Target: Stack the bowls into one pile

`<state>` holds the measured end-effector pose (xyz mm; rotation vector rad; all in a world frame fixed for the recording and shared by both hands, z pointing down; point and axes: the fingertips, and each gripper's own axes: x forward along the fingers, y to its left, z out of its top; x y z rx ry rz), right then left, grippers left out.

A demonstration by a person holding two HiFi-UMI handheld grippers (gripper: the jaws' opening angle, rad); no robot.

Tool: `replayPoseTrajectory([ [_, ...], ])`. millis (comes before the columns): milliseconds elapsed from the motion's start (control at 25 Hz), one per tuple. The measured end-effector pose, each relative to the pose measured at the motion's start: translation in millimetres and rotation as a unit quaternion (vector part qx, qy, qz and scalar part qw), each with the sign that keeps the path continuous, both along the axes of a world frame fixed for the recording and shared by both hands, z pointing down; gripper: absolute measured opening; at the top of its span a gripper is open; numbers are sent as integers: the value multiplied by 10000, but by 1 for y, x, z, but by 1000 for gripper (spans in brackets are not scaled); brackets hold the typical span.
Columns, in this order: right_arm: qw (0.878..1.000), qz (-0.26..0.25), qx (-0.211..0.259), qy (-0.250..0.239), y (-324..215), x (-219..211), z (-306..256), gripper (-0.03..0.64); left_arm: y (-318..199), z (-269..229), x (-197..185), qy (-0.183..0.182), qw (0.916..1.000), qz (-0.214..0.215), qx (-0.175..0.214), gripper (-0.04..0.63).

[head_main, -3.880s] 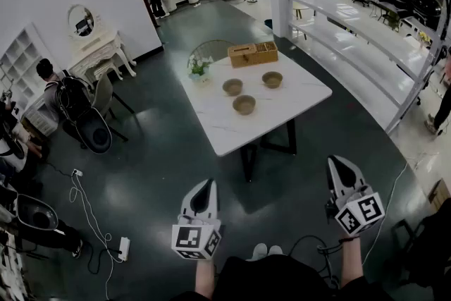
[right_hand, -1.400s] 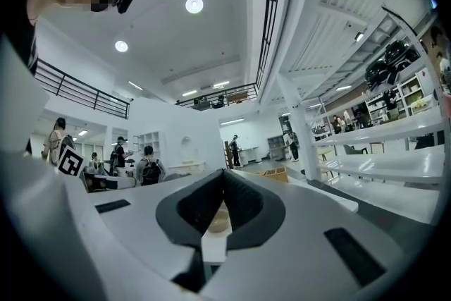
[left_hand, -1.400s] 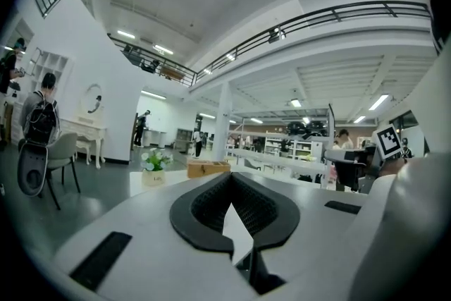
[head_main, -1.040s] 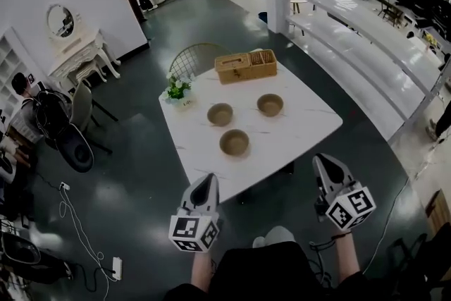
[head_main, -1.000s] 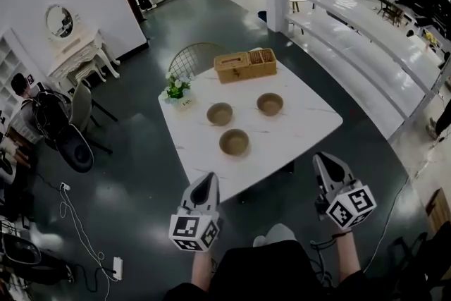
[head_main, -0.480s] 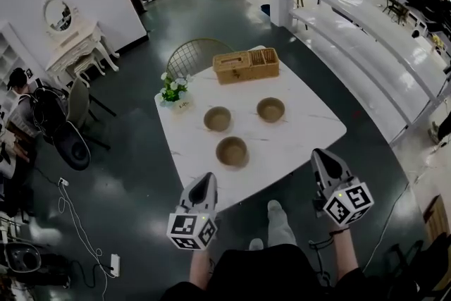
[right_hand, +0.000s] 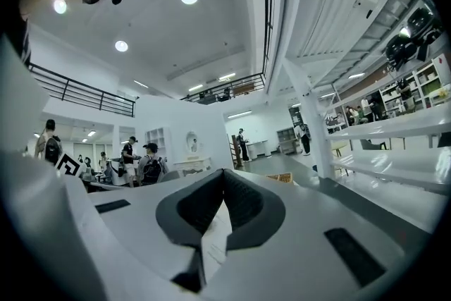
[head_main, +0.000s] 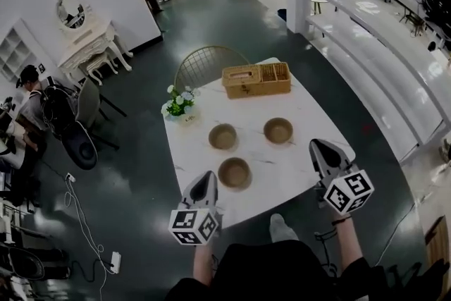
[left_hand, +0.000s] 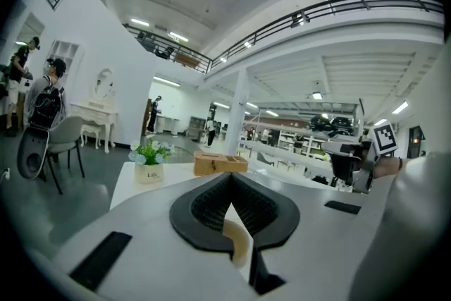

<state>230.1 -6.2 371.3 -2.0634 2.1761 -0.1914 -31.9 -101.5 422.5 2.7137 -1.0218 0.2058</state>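
Three tan bowls stand apart on the white marble table point(head_main: 303, 106): one nearest me point(head_main: 234, 173), one at the middle left point(head_main: 223, 137), one at the middle right point(head_main: 278, 130). My left gripper point(head_main: 208, 177) hovers over the table's near edge, just left of the nearest bowl, shut and empty. Over the near right corner is my right gripper point(head_main: 314, 145), also shut with nothing in it, to the right of the right bowl. Neither gripper touches a bowl. No bowl shows in either gripper view.
A wicker basket point(head_main: 256, 80) stands at the table's far side and a small flower pot point(head_main: 179, 104) at its far left corner. A round-backed chair point(head_main: 204, 63) is behind the table. People, a dresser and long white shelving lie further off.
The table has come closer in the head view. Both grippers, which were short of it, now reach over its near edge. Their jaws stay shut.
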Motion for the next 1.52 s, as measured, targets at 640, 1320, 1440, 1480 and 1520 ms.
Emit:
replayPoseTrajectory([
  [640, 9900, -1101, -843, 252, -101, 45, 48, 14, -35, 26, 50, 144, 9975, -570, -404, 14],
  [1320, 9707, -1169, -2099, 19, -187, 46, 134, 15, -74, 78, 101, -149, 9905, 174, -1353, 15],
  [1440, 9672, -1078, -2302, -18, -196, 52, 153, 17, -79, 88, 107, -172, 9882, 249, -1502, 14],
  [1480, 9660, -1047, -2362, -51, -198, 53, 158, 17, -80, 91, 108, -164, 9874, 261, -1554, 15],
  [1520, 9649, -1032, -2413, -74, -200, 53, 164, 18, -81, 93, 109, -150, 9866, 270, -1600, 15],
])
